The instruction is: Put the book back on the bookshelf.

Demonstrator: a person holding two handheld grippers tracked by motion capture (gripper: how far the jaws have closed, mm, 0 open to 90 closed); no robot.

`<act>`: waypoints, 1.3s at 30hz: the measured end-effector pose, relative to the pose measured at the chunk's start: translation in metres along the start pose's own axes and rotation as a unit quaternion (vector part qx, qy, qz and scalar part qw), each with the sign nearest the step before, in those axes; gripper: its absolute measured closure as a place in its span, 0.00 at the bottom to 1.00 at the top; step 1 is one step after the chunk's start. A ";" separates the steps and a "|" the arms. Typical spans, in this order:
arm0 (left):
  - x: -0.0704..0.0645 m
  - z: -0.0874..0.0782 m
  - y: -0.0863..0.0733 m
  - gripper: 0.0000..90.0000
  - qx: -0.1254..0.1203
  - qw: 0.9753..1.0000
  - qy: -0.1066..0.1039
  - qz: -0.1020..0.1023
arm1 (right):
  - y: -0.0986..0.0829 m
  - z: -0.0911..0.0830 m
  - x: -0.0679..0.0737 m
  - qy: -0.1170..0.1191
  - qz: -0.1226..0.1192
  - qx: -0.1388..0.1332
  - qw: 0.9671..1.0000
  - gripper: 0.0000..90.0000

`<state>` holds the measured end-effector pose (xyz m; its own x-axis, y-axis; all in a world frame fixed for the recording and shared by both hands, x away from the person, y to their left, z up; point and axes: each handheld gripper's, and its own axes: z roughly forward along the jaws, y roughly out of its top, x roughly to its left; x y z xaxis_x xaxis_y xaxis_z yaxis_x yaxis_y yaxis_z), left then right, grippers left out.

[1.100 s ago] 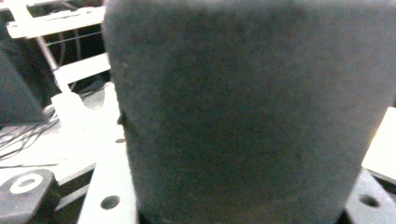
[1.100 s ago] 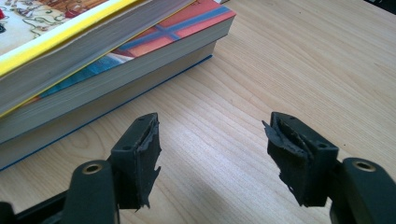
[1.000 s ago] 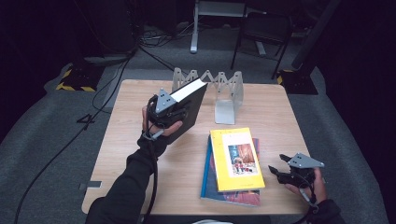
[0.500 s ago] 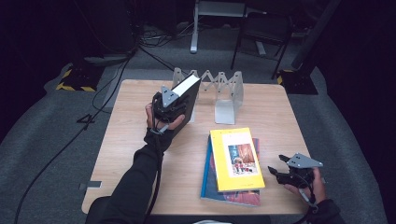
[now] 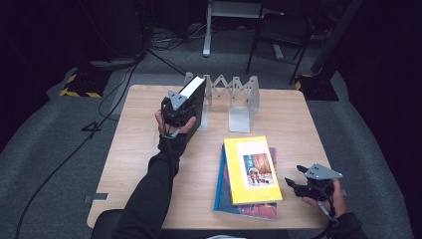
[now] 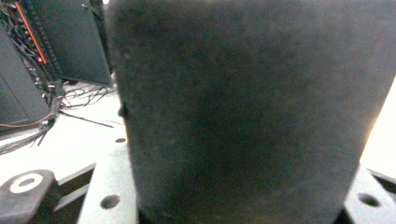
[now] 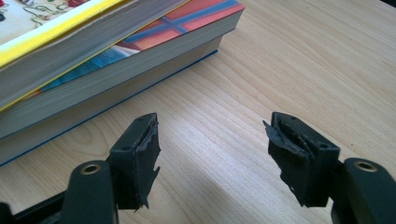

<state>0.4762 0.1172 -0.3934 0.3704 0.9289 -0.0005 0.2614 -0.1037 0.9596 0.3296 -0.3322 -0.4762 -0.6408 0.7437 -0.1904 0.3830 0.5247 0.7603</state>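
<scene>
While the left gripper (image 5: 185, 102) clamps the black hardcover book (image 5: 195, 99) upright against the grey metal accordion rack's (image 5: 234, 94) left end, the right gripper (image 7: 212, 154) rests spread on bare wooden table (image 5: 139, 134) beside the stacked yellow book (image 5: 251, 169).

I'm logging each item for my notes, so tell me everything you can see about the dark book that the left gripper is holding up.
The dark book has a black, matte-looking cover and a white page edge along its top. It stands nearly upright, leaning slightly, at the left end of the grey metal book rack near the table's far edge. The left gripper is clamped on it; close up, its cover looks like soft dark cloth. Whether its bottom rests on the rack cannot be told.
</scene>
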 end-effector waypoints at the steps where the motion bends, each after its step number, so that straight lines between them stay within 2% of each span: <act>1: 0.000 -0.001 -0.001 0.57 -0.001 1.000 0.001 -0.003 | 0.000 0.000 0.000 0.000 0.000 0.000 1.000 0.38; 3: 0.003 -0.002 -0.004 0.57 -0.006 1.000 0.005 -0.010 | -0.001 0.001 0.000 -0.001 -0.001 0.002 1.000 0.38; 13: 0.003 -0.008 -0.021 0.56 -0.013 1.000 0.015 -0.016 | -0.001 0.003 0.003 0.002 -0.009 0.010 1.000 0.38; 20: 0.002 -0.008 -0.024 0.55 -0.015 1.000 0.016 -0.004 | -0.001 0.003 0.004 0.005 -0.011 0.012 1.000 0.38; 24: 0.008 -0.010 -0.030 0.54 -0.028 1.000 -0.003 0.003 | -0.002 0.004 0.005 0.005 -0.014 0.014 1.000 0.37; 28: 0.009 -0.014 -0.033 0.52 -0.029 0.999 -0.007 0.015 | -0.001 0.004 0.005 0.006 -0.012 0.013 1.000 0.37; 29: 0.010 -0.015 -0.035 0.51 -0.022 0.999 -0.008 0.024 | -0.001 0.004 0.005 0.008 -0.014 0.015 1.000 0.37; 31: 0.011 -0.016 -0.037 0.48 -0.020 1.000 -0.013 0.015 | -0.001 0.005 0.006 0.008 -0.015 0.018 1.000 0.37; 34: 0.013 -0.016 -0.040 0.44 -0.011 1.000 -0.016 0.013 | -0.001 0.004 0.007 0.009 -0.015 0.016 1.000 0.37; 37: 0.016 -0.015 -0.047 0.41 0.012 1.000 -0.029 0.000 | -0.001 0.004 0.006 0.004 -0.016 0.015 1.000 0.37; 38: 0.016 -0.015 -0.047 0.40 0.012 1.000 -0.029 0.000 | -0.001 0.004 0.006 0.004 -0.016 0.015 1.000 0.37; 39: 0.016 -0.015 -0.050 0.40 0.024 0.999 -0.028 0.007 | -0.002 0.004 0.006 0.004 -0.013 0.013 1.000 0.37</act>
<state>0.4557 0.1428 -0.4372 0.4239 0.9057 -0.0042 0.2980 -0.1352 0.9449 0.3279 -0.3273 -0.4811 -0.6562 0.7261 -0.2054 0.3831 0.5551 0.7383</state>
